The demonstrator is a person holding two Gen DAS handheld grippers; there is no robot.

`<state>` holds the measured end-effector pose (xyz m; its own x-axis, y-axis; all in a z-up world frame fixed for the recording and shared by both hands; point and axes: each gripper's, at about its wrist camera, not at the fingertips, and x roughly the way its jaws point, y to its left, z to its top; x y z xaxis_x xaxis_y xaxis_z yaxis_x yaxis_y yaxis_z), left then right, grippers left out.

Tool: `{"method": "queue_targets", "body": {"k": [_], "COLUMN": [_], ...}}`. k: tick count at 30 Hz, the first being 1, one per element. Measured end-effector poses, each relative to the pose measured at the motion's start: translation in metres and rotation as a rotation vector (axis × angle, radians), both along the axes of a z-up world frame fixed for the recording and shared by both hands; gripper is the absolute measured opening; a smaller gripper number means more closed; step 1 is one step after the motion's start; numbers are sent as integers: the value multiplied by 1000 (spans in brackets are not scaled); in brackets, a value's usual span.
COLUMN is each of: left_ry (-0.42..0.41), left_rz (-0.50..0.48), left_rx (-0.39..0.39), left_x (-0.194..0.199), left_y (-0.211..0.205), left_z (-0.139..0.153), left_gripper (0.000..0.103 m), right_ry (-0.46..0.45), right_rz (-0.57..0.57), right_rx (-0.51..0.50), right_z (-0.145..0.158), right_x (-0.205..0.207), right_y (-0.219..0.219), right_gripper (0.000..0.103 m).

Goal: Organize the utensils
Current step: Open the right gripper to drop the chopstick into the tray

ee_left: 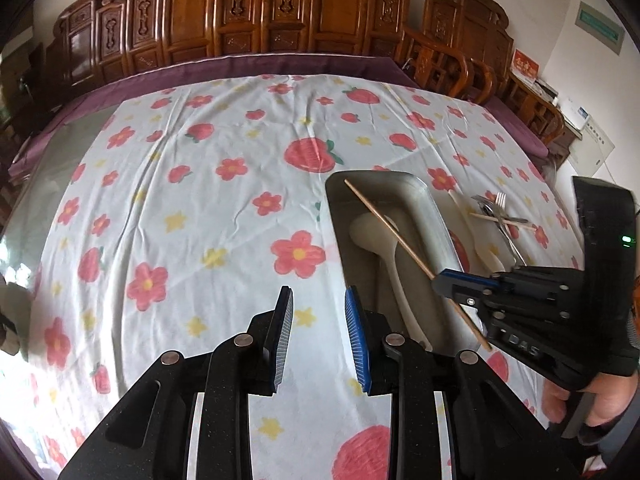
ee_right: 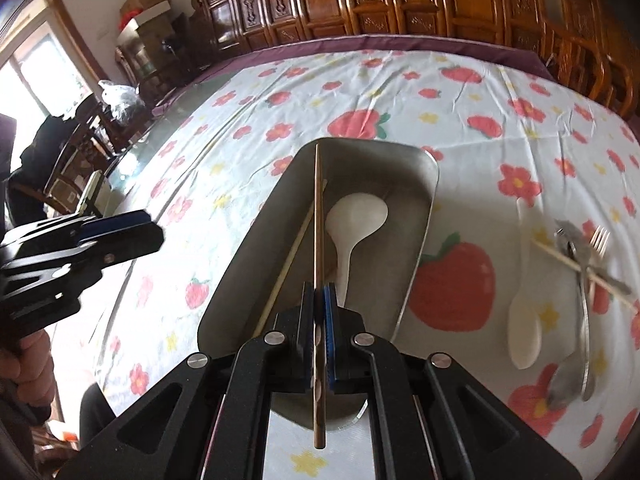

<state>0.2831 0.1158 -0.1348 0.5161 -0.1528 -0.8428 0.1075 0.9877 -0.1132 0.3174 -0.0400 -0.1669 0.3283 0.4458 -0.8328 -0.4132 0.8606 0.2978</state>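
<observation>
Your right gripper (ee_right: 320,308) is clamped on a brown chopstick (ee_right: 319,216), its pads pressed together on the stick about midway along it. The chopstick points forward over the metal tray (ee_right: 424,208), with its far tip near the tray's back rim and its near end sticking out behind the pads toward the camera. From your left wrist view the same chopstick (ee_left: 388,226) slants across the tray (ee_left: 336,208), held by the right gripper (ee_left: 444,284) at the tray's right side.

Inside the tray lies a white spoon (ee_right: 354,220), bowl toward the far end and handle running back under your gripper. A second, paler chopstick (ee_right: 286,268) rests in the tray along its left wall, just beside the held one.

Your left gripper (ee_left: 320,332) is spread apart with nothing between its fingers, hovering above the flowered tablecloth (ee_left: 200,184) to the left of the tray.

On the cloth to the right of the tray, apart from it, lies another white spoon (ee_right: 524,312). Farther right sits a small pile: a metal spoon (ee_right: 568,380), a fork (ee_right: 588,280) and a pale chopstick (ee_right: 580,270) lying crosswise over both. The desk is backed by carved wooden chairs (ee_left: 256,12).
</observation>
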Motion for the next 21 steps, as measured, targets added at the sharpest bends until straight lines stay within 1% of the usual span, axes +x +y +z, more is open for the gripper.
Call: {"method": "queue_targets", "body": {"k": [5,8,9,11,16,21], "left_ry": [-11,-24,-29,-38,-52,-69], "left_rz": [2,-6,-9,-13,-20,-30], "left_rx": [5,1,5,6,0,-2], "left_x": [-4,-8,-8,-10,-13,-16], "left_y": [4,3,2,-1,-10,-22], "left_z": [4,8,9,13,20,26], "left_gripper": [25,25,25,25,25,26], "right_ry": [4,-14,-14,-15,-48,-94], "right_rz": [-13,13,17,20,32,32], "right_rx": [-7,-6,-1,17,29,20], "right_z": [-5,-3,-3,-2,10,28], "right_x": [5,5,5,4,-3,-15], "right_y": [7,13,13,11,0,-23], "right_gripper": [6,7,12,13,13,13]}}
